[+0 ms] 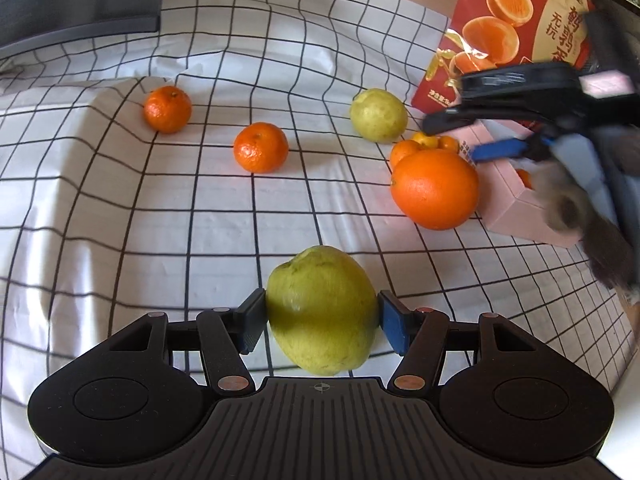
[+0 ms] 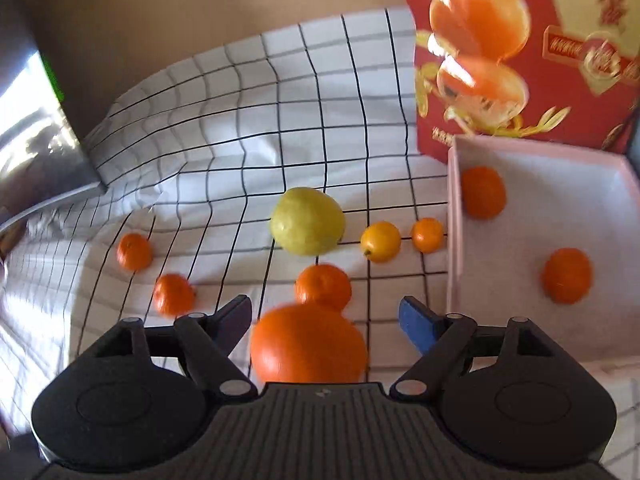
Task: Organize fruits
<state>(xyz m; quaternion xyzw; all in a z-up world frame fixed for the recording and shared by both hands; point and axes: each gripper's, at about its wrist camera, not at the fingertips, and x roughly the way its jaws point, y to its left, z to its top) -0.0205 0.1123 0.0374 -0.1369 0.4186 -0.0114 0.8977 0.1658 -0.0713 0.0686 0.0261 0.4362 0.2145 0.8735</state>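
Left gripper [image 1: 322, 318] is clamped on a green guava [image 1: 322, 310], both pads pressed to its sides, one black and one blue, holding it above the checked cloth [image 1: 120, 220] and tilted down toward the table. Right gripper [image 2: 326, 322] has its jaws spread wide with nothing pinched; the big orange [image 2: 308, 346] sits under and between the fingers, but there's a clear gap on each side, so it's not gripped. That one is angled down too, and from the left wrist view it shows up blurred at the right edge, with part of the person's hand [image 1: 576, 208] behind it

Fruit and stuff, biggest first:
- red printed box [image 2: 560, 112] standing at the back right
- pink tray [image 2: 454, 216] in front of it, holding two mandarins [image 2: 482, 192] [image 2: 566, 276]
- second guava [image 2: 307, 221] lying on the cloth, well apart from the held one
- big orange, close to the tray's left wall
- three loose mandarins on the cloth, one [image 2: 323, 286] just behind the big orange and two [image 2: 134, 251] [image 2: 174, 294] further left
- two little kumquat-sized ones [image 2: 380, 241] [image 2: 427, 234] just beside the tray's left wall
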